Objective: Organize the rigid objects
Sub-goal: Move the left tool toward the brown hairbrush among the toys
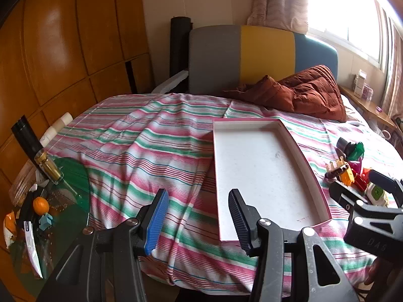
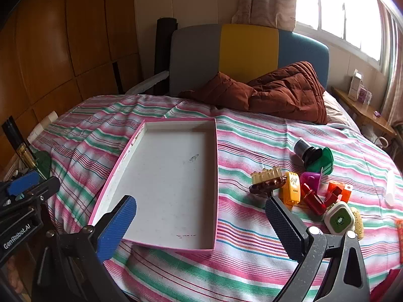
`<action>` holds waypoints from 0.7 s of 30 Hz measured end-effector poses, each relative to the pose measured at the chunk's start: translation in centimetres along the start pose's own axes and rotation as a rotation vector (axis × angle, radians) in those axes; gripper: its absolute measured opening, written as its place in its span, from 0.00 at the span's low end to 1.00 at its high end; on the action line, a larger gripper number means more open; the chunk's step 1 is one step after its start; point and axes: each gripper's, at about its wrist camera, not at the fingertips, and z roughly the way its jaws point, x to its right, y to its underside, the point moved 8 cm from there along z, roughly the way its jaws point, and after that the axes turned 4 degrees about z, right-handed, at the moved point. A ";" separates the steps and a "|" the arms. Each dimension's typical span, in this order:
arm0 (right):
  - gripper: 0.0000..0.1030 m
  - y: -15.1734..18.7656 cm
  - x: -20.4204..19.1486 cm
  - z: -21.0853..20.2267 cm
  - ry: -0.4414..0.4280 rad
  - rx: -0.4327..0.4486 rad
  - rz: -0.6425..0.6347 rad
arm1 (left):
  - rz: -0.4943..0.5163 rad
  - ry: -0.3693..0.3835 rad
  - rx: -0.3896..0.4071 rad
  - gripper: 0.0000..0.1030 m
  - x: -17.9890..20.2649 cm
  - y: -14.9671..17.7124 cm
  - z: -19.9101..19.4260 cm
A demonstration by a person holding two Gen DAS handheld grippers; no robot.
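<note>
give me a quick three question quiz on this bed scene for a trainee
1. True or false: the pink-rimmed tray already holds some of the toys.
2. Multiple choice: in the right wrist view, the pile of small toys lies (a) inside the tray, (b) on the striped sheet right of the tray, (c) on the brown quilt.
3. Fill in: the right gripper is ____, with nothing between its jaws.

Key: 1 false, the tray is empty; 2 b; 3 open.
</note>
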 end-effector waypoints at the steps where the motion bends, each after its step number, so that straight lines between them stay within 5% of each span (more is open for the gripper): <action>1: 1.00 0.0 0.4 -0.1 0.000 0.001 0.006 | 0.006 0.006 -0.001 0.49 0.3 -0.1 0.0; 11: 1.00 -1.2 5.7 -1.1 0.060 0.025 0.072 | 0.011 0.094 0.000 0.49 2.6 -0.5 0.1; 21: 1.00 -1.7 12.8 -1.8 0.111 0.013 0.158 | 0.108 0.089 -0.009 0.49 4.9 -0.9 0.7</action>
